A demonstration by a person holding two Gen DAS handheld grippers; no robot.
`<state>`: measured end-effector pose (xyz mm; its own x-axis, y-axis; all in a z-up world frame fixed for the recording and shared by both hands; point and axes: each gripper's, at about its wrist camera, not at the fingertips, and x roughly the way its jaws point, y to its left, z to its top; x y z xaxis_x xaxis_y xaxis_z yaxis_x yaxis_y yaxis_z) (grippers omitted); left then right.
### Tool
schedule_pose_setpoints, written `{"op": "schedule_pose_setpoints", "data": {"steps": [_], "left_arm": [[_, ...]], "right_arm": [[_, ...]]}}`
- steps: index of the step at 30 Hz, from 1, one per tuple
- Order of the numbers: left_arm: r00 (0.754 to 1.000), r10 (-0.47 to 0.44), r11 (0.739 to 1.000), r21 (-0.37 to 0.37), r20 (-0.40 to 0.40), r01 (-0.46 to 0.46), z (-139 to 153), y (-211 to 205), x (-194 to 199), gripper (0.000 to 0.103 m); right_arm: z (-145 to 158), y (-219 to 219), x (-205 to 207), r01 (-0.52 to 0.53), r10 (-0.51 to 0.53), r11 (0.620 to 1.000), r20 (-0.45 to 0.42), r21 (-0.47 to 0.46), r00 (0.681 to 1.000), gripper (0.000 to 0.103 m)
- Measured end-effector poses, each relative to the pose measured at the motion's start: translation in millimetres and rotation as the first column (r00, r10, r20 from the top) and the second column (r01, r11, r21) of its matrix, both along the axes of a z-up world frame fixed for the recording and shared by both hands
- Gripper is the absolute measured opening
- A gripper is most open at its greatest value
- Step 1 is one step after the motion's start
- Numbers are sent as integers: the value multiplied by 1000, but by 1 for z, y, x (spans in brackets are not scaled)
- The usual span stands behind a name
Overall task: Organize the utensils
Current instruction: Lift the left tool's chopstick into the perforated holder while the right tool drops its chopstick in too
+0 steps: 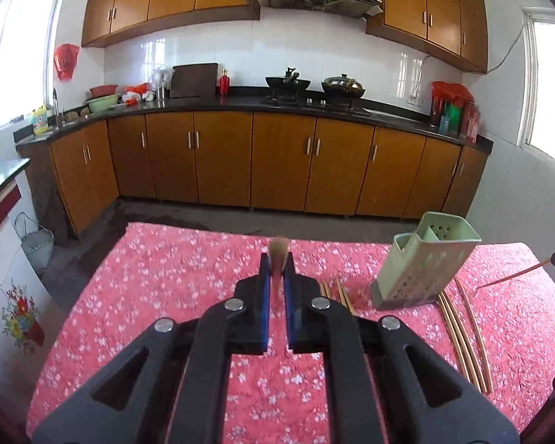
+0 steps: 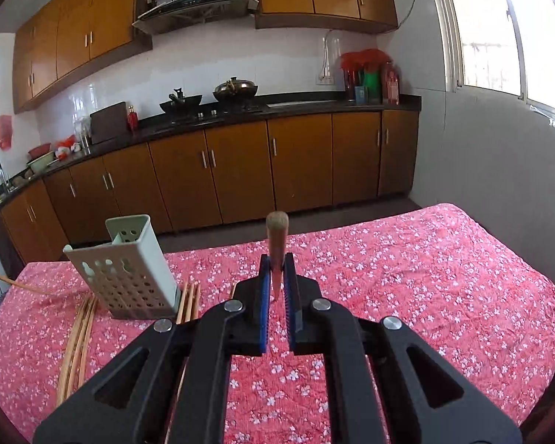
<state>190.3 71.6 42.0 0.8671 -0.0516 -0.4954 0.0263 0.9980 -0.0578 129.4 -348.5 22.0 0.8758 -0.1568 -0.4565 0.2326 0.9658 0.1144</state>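
Left wrist view showed the left tongs (image 1: 276, 261) clenched on a chopstick (image 1: 277, 255), its blunt wooden end poking out past the blue pads and lifted clear of the counter (image 1: 166, 277), which was covered in a pink flowered cloth. To the right stood the pale green utensil holder (image 1: 421, 259), perforated, upright though leaning in the fisheye, with a smaller compartment on its near side and a larger one behind. More chopsticks (image 1: 462, 336) lay flat on the cloth just beside the holder's base, some to its left and a longer fan of them to its right. At the far right edge the tip of the other tongs came into view with a thin stick running from it.

Right wrist view showed the right tongs (image 2: 276, 261) likewise clenched on a second chopstick (image 2: 276, 236), which rose above the pads toward the cabinets beyond. The holder (image 2: 124, 266) stood to the left there, with loose chopsticks (image 2: 77, 340) flat on the cloth on either side of its base. Both compartments looked empty of chopsticks as far as the openings could be seen.
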Motion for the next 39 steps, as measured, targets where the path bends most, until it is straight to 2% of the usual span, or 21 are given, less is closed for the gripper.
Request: {"op": "schedule_pose_setpoints", "data": {"steps": [5,8,12,15,18,21,24,26,31,35,36,37,39], "left_arm": [[1000,10,1000,12,4,-10,8,-1,6,8],[999,6,1000,-16,40,-6,30,-3,9,8],[988,-33,997,-57,152,42,80,-20,5,8],[972,-65,992,-93,224,88,109,-36,0,8],[949,-77,986,-118,307,118,131,-54,-4,8],[928,-84,979,-146,362,145,142,-71,-1,8],[919,-84,976,-155,385,154,140,-90,9,8],[923,-87,975,-159,374,156,134,-99,21,8],[954,-123,971,-166,273,173,95,-116,53,8],[968,-150,970,-159,201,184,70,-123,68,8],[969,-152,969,-164,195,185,67,-122,69,9],[970,-152,968,-168,191,185,66,-122,70,11],[969,-151,967,-175,195,186,64,-116,66,18]], "right_arm": [[8,6,4,4,-3,1000,8,-8,1000,8],[36,5,11,-13,11,1000,61,21,998,8],[96,16,12,-77,64,996,208,53,976,8],[127,29,12,-132,105,989,297,73,949,8],[141,44,14,-176,138,981,353,78,926,8],[136,61,26,-204,170,977,356,63,919,8],[116,74,44,-216,190,975,311,50,931,8],[99,76,55,-215,193,975,271,54,943,8],[68,78,67,-224,203,970,193,91,960,8],[62,79,69,-236,218,967,166,101,962,9],[61,79,69,-236,218,966,163,102,962,14],[62,78,68,-236,218,966,163,104,962,25],[65,76,65,-235,214,966,175,106,961,39]]}}
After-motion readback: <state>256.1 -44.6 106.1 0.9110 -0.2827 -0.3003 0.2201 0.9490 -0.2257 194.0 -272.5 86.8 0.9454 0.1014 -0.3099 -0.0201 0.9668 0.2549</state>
